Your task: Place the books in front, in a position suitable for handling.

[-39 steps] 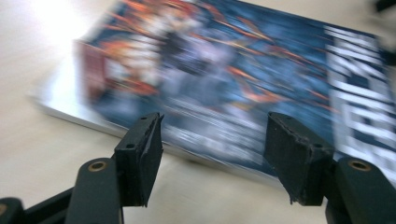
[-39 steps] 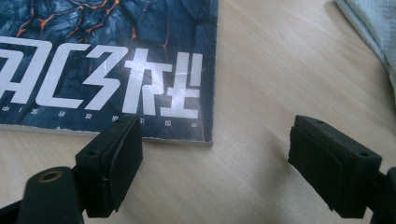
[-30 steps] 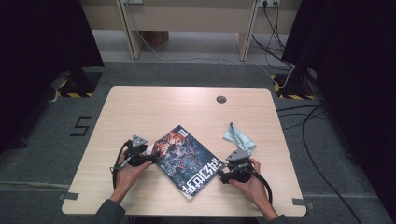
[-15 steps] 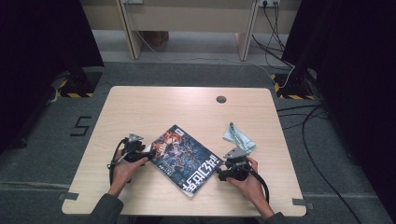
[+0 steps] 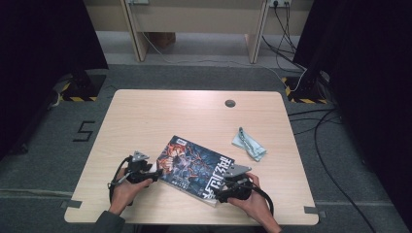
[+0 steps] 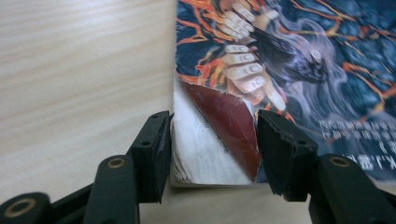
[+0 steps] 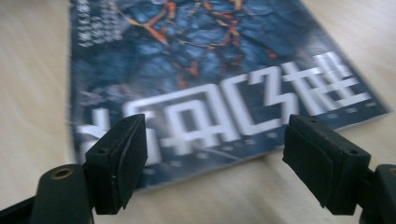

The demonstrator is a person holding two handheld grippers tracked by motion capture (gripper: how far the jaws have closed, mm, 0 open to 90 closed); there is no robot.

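Observation:
A comic book (image 5: 194, 167) with a dark blue and orange cover lies slanted on the table near the front edge. My left gripper (image 5: 154, 174) is at its left corner. In the left gripper view the jaws (image 6: 212, 154) straddle that corner (image 6: 205, 149), where the cover curls up and shows its red underside. These jaws have just been closing, and I see no firm squeeze. My right gripper (image 5: 219, 193) hovers at the book's near right corner, jaws (image 7: 215, 158) wide open over the white title lettering (image 7: 210, 112) after narrowing slightly.
A pale blue folded cloth (image 5: 248, 144) lies right of the book. A round cable hole (image 5: 230, 103) sits near the far edge of the wooden table (image 5: 160, 116). Cables run over the floor at the right.
The left gripper drew back to the left, then returned to the book's corner with narrower jaws. The right gripper shifted a little left along the book's near edge. The book stays put.

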